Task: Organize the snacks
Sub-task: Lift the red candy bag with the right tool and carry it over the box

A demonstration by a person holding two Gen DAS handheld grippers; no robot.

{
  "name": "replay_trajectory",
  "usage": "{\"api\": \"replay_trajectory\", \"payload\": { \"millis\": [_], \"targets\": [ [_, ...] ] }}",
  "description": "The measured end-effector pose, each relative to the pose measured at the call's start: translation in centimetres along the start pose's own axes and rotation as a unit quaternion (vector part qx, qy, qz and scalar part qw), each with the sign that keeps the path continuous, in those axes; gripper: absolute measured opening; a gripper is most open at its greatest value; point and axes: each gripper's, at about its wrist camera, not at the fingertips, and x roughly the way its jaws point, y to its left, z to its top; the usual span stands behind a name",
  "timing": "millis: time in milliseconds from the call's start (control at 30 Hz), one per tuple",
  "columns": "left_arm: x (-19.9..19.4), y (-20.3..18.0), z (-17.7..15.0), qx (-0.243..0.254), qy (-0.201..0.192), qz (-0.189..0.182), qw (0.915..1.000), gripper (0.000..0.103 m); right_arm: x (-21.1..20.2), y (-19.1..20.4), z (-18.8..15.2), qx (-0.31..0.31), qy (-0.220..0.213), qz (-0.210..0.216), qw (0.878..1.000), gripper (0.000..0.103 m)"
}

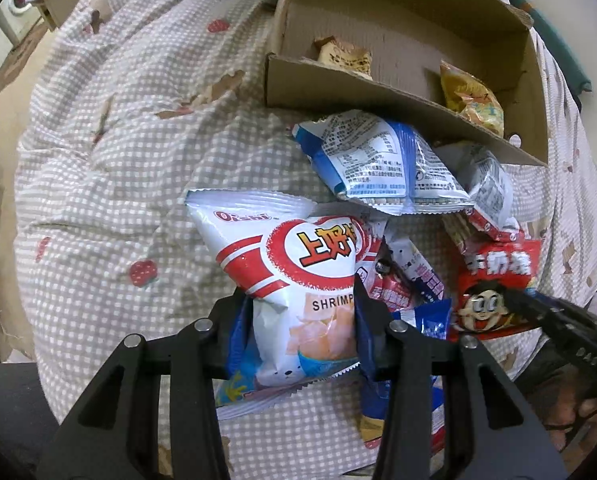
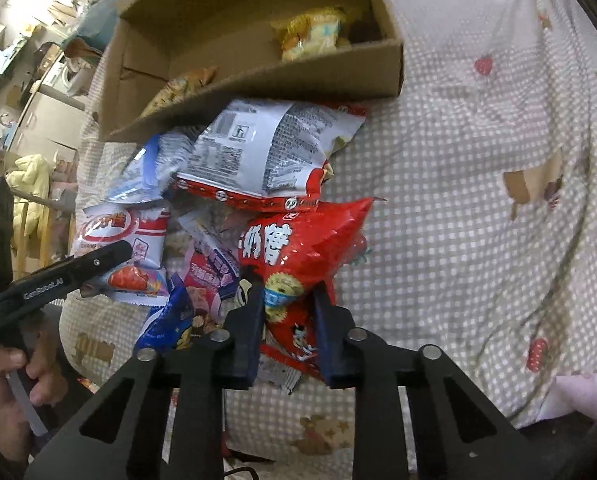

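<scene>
A pile of snack bags lies on a checked bedspread in front of a cardboard box (image 1: 378, 92). My left gripper (image 1: 298, 300) is shut on a white and red shrimp chip bag (image 1: 298, 276), its fingers pinching the bag's lower half. My right gripper (image 2: 288, 292) is shut on a red candy bag (image 2: 302, 248), which also shows in the left wrist view (image 1: 494, 296). The shrimp chip bag also shows in the right wrist view (image 2: 122, 236). The box (image 2: 258, 76) holds a yellow bag (image 2: 310, 34) and a tan bag (image 1: 344, 56).
A blue and white bag (image 1: 378, 164) and a white and red bag (image 2: 266, 152) lie back side up against the box's front wall. Small pink and blue packets (image 2: 202, 280) lie between the grippers. The bedspread (image 2: 478, 200) spreads out to the right.
</scene>
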Motion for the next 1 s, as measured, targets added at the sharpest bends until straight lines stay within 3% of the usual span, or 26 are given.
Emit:
{"api": "replay_trajectory", "payload": {
  "millis": [267,400,700,833,1000],
  "targets": [
    [-2.0,1.2,-1.6,-0.003,-0.01,0.018,0.9998,0.04,-3.9,-0.2,-1.9,0.009,-0.053,0.014,0.998,0.017],
    [-4.0,1.5,-3.2,-0.02,-0.01,-0.006,0.9997,0.04,-6.9,-0.3,-2.7,0.007,-0.081,0.024,0.996,0.015],
    [-10.7,2.0,-2.9,-0.017,-0.101,0.024,0.9944,0.039,-10.8,1.9,-2.0,-0.004,-0.134,0.032,0.99,0.013],
    [-13.1,0.7,-2.0,0.002,-0.161,0.052,0.9855,0.039,-13.8,2.7,-1.4,-0.001,-0.172,0.038,0.984,0.013],
    [-15.3,0.1,-0.3,0.009,-0.187,0.029,0.9818,0.039,-16.9,3.5,-0.6,-0.014,-0.207,0.048,0.977,0.013]
  ]
}}
